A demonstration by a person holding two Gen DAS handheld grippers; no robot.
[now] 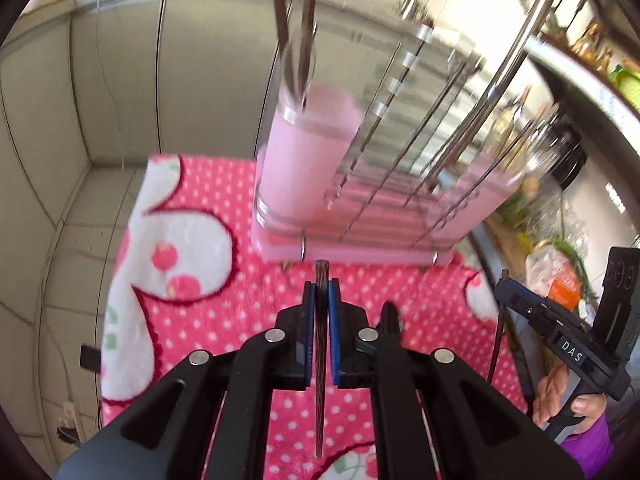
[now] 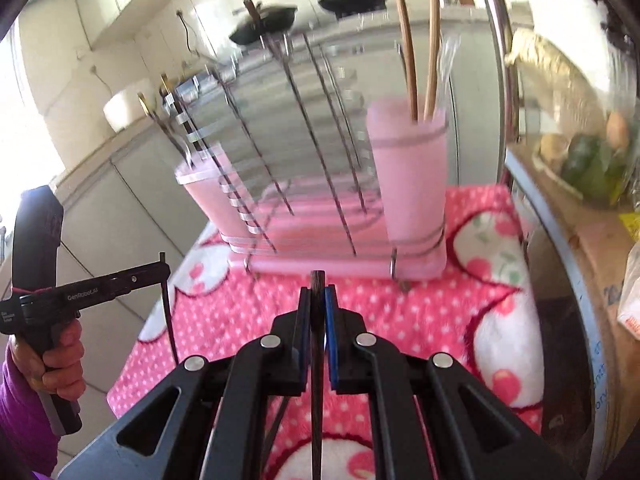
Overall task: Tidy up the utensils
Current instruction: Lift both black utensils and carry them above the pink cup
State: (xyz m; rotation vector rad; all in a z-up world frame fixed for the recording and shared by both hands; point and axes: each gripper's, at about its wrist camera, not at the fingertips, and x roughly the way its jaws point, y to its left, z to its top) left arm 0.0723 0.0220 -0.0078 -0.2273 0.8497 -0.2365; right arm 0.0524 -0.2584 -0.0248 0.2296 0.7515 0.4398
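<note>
- Gripping one dark chopstick (image 1: 321,344), the left gripper (image 1: 321,292) has its blue-lined jaws nearly together on the stick, whose blunt end pokes out just past the fingertips on the side toward the pink rack (image 1: 360,256).
- The rest of that chopstick runs back between the black fingers, away from the rack, over the pink dotted towel (image 1: 240,304).
- In its own camera the right gripper (image 2: 318,294) likewise pinches a second dark chopstick (image 2: 317,360), jaws narrow, blunt end facing the rack (image 2: 340,266).
- The rack stands on the towel (image 2: 420,312), a pink tray base with wire dividers and a pink cup at each end.
- In the left wrist view, the rack's near cup (image 1: 304,152) holds two dark chopsticks with gold tops (image 1: 308,20), standing upright.
- In the right wrist view, the cup (image 2: 412,168) at the rack's right end holds two light wooden sticks (image 2: 420,48); the cup (image 2: 208,196) at its left end holds a few more sticks, blurred.
- Both grippers are in front of the rack, apart from it, and above the towel.
- The right wrist view shows the left gripper (image 2: 163,258) well to the rack's left, a stick hanging from its tip, with a hand (image 2: 60,356) and purple sleeve (image 2: 24,408) on the grip.
- The left wrist view shows the other hand (image 1: 568,400) on the right gripper's handle, to the rack's right.
- The rack is motion-blurred in both views.
</note>
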